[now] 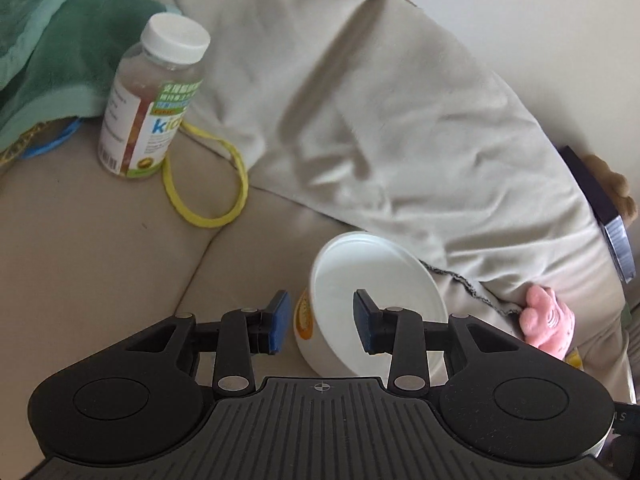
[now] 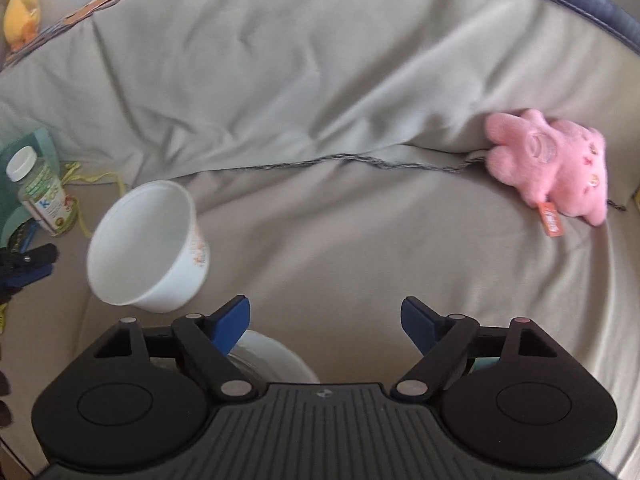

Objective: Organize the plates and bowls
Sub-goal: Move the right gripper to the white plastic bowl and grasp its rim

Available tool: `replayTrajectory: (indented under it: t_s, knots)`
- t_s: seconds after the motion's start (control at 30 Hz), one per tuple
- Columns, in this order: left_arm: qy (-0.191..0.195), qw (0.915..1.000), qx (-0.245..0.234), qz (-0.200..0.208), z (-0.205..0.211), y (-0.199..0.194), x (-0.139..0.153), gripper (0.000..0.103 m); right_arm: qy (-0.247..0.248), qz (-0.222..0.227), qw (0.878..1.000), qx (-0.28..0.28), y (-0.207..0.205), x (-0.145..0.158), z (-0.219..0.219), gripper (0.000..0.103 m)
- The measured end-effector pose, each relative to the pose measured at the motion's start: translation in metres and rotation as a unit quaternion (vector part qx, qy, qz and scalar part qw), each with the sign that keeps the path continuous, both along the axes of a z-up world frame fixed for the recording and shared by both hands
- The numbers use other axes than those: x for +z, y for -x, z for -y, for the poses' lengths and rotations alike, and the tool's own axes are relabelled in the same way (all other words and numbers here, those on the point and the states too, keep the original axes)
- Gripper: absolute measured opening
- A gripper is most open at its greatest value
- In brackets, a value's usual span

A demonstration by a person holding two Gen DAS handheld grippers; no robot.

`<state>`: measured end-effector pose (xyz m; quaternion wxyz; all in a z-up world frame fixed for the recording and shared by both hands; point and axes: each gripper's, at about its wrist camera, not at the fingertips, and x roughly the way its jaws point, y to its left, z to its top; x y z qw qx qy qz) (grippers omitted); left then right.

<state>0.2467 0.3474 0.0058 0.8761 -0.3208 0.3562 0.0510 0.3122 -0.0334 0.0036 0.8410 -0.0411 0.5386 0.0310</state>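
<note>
The white bowl (image 1: pixel 376 304) with orange print lies tilted on the beige sofa cushion (image 1: pixel 100 240). The left gripper (image 1: pixel 322 322) is partly open, its jaws astride the bowl's near rim, not clamped. The right gripper (image 2: pixel 326 324) is wide open and holds nothing. A pink plush toy (image 2: pixel 552 164) lies well apart

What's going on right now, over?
Left gripper open, straddling the rim of the white bowl, tilted on the sofa. Right gripper open, empty, over another white dish. Pink plush toy and bottle nearby, not blocking.
</note>
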Motion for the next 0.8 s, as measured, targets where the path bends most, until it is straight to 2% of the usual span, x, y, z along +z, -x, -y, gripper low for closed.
replayTrajectory:
  t_s: [0.17, 0.27, 0.33, 0.43, 0.53, 0.6, 0.67, 0.73, 0.8]
  knots:
    - [0.023, 0.9996, 0.002, 0.019, 0.004, -0.017, -0.018, 0.038, -0.049, -0.009, 0.999, -0.012, -0.020, -0.022, -0.059, 0.083]
    - [0.000, 1.0000, 0.007, 0.006, 0.013, -0.029, -0.026, 0.038, -0.030, -0.007, 0.999, -0.027, -0.037, -0.041, -0.081, 0.083]
    - [-0.015, 0.9998, 0.004, -0.009, 0.020, -0.036, -0.034, 0.038, -0.012, -0.010, 0.999, -0.030, -0.049, -0.056, -0.090, 0.078]
    - [-0.023, 0.9995, -0.002, -0.021, 0.026, -0.044, -0.044, 0.038, -0.007, -0.028, 0.999, -0.037, -0.062, -0.077, -0.096, 0.065]
    - [-0.033, 0.9989, -0.011, -0.033, 0.031, -0.048, -0.050, 0.038, -0.020, -0.060, 0.997, -0.046, -0.070, -0.097, -0.096, 0.046]
    - [-0.031, 0.9987, -0.017, -0.036, 0.033, -0.049, -0.052, 0.038, -0.033, -0.076, 0.995, -0.047, -0.070, -0.104, -0.095, 0.025]
    - [-0.031, 0.9985, -0.029, -0.035, 0.036, -0.048, -0.050, 0.035, -0.046, -0.086, 0.994, -0.044, -0.068, -0.106, -0.094, 0.013]
    - [-0.040, 0.9979, -0.039, -0.034, 0.042, -0.045, -0.041, 0.034, -0.050, -0.084, 0.994, -0.044, -0.063, -0.100, -0.092, 0.013]
    - [-0.043, 0.9977, -0.050, -0.016, 0.051, -0.039, -0.026, 0.033, -0.054, -0.067, 0.996, -0.036, -0.055, -0.084, -0.088, 0.013]
